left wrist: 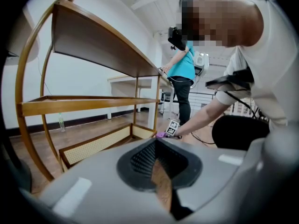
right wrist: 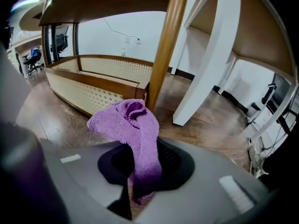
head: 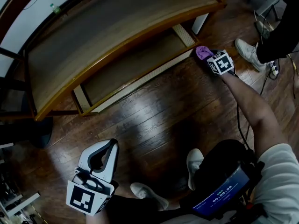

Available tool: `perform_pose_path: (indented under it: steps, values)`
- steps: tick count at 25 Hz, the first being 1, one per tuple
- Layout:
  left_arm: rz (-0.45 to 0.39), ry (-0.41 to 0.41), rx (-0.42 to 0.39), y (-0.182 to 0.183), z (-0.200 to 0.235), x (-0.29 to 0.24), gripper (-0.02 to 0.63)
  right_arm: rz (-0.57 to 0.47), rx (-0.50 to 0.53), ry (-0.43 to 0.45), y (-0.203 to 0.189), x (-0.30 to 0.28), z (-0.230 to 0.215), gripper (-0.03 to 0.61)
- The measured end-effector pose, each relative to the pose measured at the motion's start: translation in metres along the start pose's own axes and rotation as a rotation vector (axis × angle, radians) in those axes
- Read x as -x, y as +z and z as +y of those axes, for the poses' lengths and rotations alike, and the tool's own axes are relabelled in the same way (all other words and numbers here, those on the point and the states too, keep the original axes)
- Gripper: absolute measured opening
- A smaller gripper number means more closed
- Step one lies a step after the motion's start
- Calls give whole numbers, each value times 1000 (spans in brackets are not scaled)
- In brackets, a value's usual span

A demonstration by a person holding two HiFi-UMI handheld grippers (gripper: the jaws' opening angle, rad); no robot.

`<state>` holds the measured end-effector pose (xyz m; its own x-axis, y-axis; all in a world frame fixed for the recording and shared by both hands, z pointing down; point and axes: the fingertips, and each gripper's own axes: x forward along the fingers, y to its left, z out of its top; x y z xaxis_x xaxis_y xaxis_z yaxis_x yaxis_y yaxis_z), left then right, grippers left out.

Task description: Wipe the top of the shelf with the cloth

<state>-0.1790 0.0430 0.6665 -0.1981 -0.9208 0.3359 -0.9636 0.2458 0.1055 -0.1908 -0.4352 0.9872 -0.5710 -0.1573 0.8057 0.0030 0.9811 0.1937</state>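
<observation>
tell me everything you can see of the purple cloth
The purple cloth is soft, looped, terry-like fabric, bunched and crumpled. The right gripper is shut on its lower part; the rest stands up in a folded lump ahead of the jaws. It is low near the wooden floor, by the shelf's corner post.

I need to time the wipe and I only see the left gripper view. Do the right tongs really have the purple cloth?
Observer: Yes. The right gripper view shows the right tongs shut on the purple cloth, its loose end bunched ahead of them.
Operator: How high are they?
Observer: Low, by the head view: near the floor, at the bottom right-hand corner of the shelf.
Operator: Anything lying on top?
Observer: The top board looks bare from above.
</observation>
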Motion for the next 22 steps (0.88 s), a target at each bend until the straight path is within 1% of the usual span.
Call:
perform_pose_path:
  steps: [4, 7, 9, 11, 13, 17, 19, 22]
  values:
    - [25, -9, -37, 4, 5, 0, 21, -11, -30, 26, -3, 12, 3, 78]
    - [102, -21, -86, 4, 6, 8, 21, -29, -100, 58, -6, 37, 14, 78]
    - [138, -14, -97, 13, 8, 18, 21, -29, -145, 85, -9, 66, 27, 78]
    - [153, -6, -80, 26, 10, 31, 21, -33, -191, 106, -6, 101, 38, 78]
    - [153, 6, -45, 41, 10, 45, 21, -49, -236, 119, 4, 137, 47, 78]
    - [153, 59, 15, 81, -1, 74, 21, -83, -296, 165, 24, 211, 72, 78]
    - [156, 87, 42, 112, -17, 91, 21, -106, -290, 195, 41, 257, 85, 78]
    - [196, 103, 68, 162, -46, 122, 21, -146, -245, 239, 74, 343, 94, 78]
